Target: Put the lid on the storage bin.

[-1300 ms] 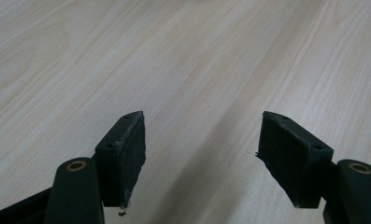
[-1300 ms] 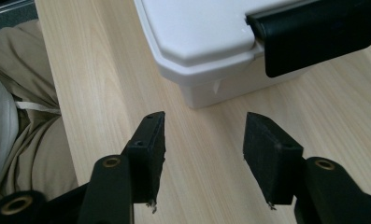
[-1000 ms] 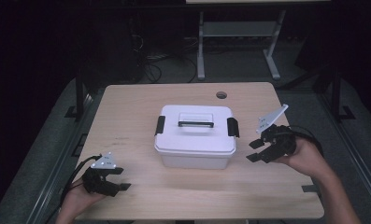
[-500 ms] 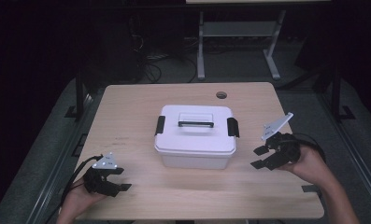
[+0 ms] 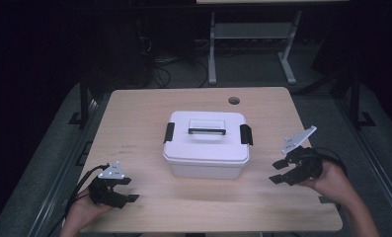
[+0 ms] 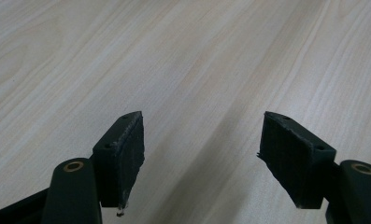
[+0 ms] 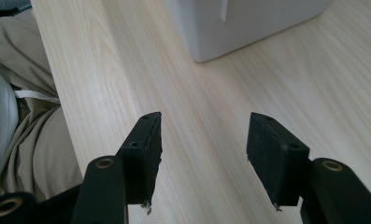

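We're at a wooden table with a white lidded box near its middle: black latch on each end, handle flat on the lid, lid on. The box is the thing nearest both tools, and neither touches it. Right gripper sits just off the box's right end, low over the table, tips aimed toward the box's near right corner; in the right gripper view we see that box corner ahead and a bit right of the jaws, with bare wood between. Its jaws stand apart with nothing between them. Left gripper is well clear of the box, down at the near left corner of the table, box ahead and off to its right. In the left gripper view the jaws stand wide over plain wood, nothing gripped. A small round hole sits in the table beyond the box.
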A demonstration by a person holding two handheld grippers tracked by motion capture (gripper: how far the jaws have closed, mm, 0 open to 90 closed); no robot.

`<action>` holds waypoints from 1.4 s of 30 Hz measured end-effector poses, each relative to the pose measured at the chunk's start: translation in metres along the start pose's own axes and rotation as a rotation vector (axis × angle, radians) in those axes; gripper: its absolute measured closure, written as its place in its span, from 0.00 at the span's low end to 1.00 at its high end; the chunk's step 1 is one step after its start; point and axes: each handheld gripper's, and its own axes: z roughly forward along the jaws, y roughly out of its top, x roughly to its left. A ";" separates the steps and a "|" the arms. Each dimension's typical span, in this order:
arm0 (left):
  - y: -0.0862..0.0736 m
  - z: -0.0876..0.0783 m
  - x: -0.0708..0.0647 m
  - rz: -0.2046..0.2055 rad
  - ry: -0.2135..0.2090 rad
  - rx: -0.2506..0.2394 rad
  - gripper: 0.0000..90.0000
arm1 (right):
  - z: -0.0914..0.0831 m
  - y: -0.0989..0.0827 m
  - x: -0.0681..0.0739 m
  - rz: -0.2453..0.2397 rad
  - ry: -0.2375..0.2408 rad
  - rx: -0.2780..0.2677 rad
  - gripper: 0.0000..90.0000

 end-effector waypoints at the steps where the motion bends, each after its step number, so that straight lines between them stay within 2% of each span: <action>1: 0.000 0.000 0.000 -0.001 0.000 0.000 0.34 | 0.000 -0.001 0.000 0.006 0.001 0.000 0.49; 29: 0.000 0.000 -0.001 -0.001 0.005 -0.002 0.34 | 0.008 -0.027 0.001 0.046 0.004 -0.010 0.47; 42: 0.000 0.000 -0.001 0.001 0.006 0.000 0.34 | 0.012 -0.045 0.001 0.083 0.004 -0.015 0.47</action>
